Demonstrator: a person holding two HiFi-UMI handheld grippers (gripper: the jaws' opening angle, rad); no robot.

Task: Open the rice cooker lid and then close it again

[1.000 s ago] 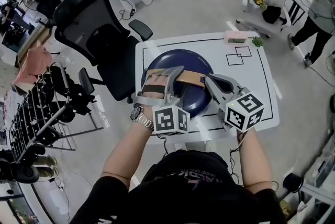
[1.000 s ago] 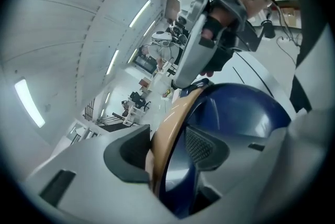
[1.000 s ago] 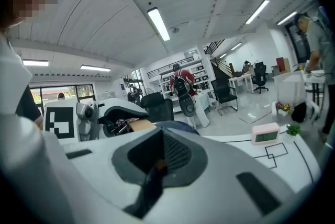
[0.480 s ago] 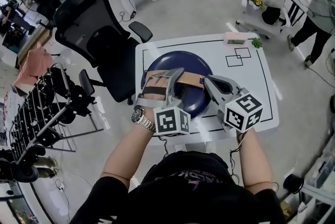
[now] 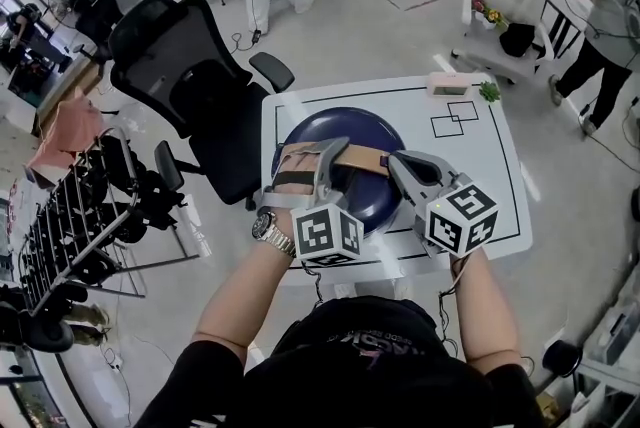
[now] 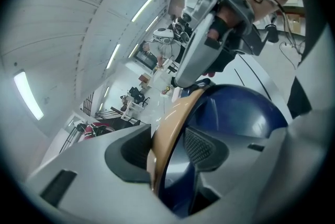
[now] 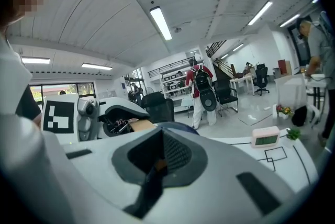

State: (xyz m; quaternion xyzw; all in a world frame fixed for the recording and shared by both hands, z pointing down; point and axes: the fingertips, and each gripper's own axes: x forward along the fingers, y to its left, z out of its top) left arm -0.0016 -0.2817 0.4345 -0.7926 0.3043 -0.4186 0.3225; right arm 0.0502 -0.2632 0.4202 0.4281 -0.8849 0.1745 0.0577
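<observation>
A dark blue round rice cooker (image 5: 345, 128) stands on the white table (image 5: 480, 176), its lid down. A tan handle (image 5: 362, 154) lies across the top. My left gripper (image 5: 333, 161) is shut on the left part of this handle. In the left gripper view the tan handle (image 6: 172, 123) runs between the pads of the left gripper (image 6: 167, 157), over the blue lid (image 6: 241, 113). My right gripper (image 5: 393, 159) is at the handle's right end with its jaws shut. In the right gripper view the right gripper (image 7: 159, 163) shows only a tan sliver between its pads.
A pink clock (image 5: 450, 82) and a small green plant (image 5: 489, 92) sit at the table's far edge, beside drawn black squares (image 5: 455, 111). A black office chair (image 5: 190, 76) stands left of the table and a dark rack (image 5: 80, 216) further left. People move in the background.
Both grippers stay where they were on the handle and the lid stays down. A person in the background has walked to the right.
</observation>
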